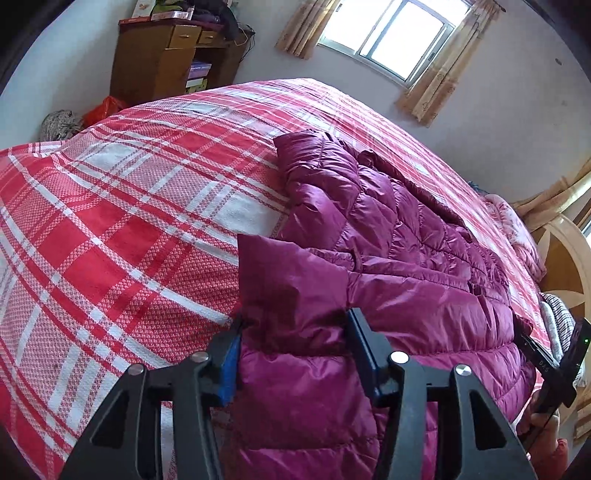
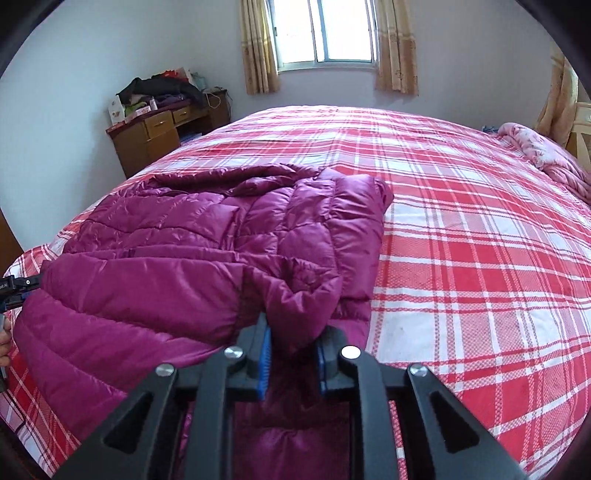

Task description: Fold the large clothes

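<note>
A large magenta quilted puffer jacket (image 1: pixel 406 236) lies on the red and white plaid bed (image 1: pixel 129 192); it also shows in the right wrist view (image 2: pixel 192 236). My left gripper (image 1: pixel 295 325) is shut on a thick edge of the jacket near the bed's front. My right gripper (image 2: pixel 293 332) is shut on a bunched fold of the jacket's near edge, with fabric pinched between the blue pads (image 2: pixel 265 354). The right gripper shows at the far right in the left wrist view (image 1: pixel 546 365), the left gripper at the far left in the right wrist view (image 2: pixel 18 288).
A wooden desk (image 2: pixel 155 136) piled with clothes stands at the back left wall. A curtained window (image 2: pixel 325 33) is behind the bed. A pink blanket (image 2: pixel 546 155) lies at the bed's right end by a wooden headboard (image 1: pixel 565 258). The plaid bed (image 2: pixel 480 240) extends right of the jacket.
</note>
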A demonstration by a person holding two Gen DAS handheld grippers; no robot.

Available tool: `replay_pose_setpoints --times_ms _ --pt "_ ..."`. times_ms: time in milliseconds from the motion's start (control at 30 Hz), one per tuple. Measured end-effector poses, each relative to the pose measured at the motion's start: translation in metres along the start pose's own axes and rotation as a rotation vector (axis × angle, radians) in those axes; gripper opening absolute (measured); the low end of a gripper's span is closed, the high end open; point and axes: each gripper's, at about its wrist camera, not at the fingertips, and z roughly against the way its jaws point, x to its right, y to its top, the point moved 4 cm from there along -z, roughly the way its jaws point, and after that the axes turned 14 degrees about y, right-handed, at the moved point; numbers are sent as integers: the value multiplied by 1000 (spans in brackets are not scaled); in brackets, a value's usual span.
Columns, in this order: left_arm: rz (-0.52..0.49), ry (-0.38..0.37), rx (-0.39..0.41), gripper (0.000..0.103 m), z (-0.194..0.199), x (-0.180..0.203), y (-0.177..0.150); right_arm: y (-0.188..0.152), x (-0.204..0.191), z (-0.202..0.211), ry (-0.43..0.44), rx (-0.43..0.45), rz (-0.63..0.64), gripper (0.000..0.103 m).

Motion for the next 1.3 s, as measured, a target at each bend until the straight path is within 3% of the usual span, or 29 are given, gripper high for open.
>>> replay_pose_setpoints --times_ms 100,200,333,633,700,967,1100,1300 --pt "-48 72 48 27 10 8 -1 -3 -1 -4 -10 -8 6 22" --pt "-89 132 104 19 24 17 2 -3 -2 -3 -19 -6 4 22" --pt "-109 128 153 10 42 25 5 -3 -4 3 -41 15 2 20" --pt "-89 4 261 7 78 40 15 10 -18 47 -65 156 22 15" --pt "-84 5 265 7 79 39 18 15 -20 55 -69 187 26 15" --pt "-68 -27 246 7 72 37 16 18 -25 59 -92 179 42 15" --pt "-38 -55 266 7 76 37 38 29 -26 67 -95 199 52 15" --pt "-41 4 291 7 55 52 84 71 -19 59 -110 244 92 15"
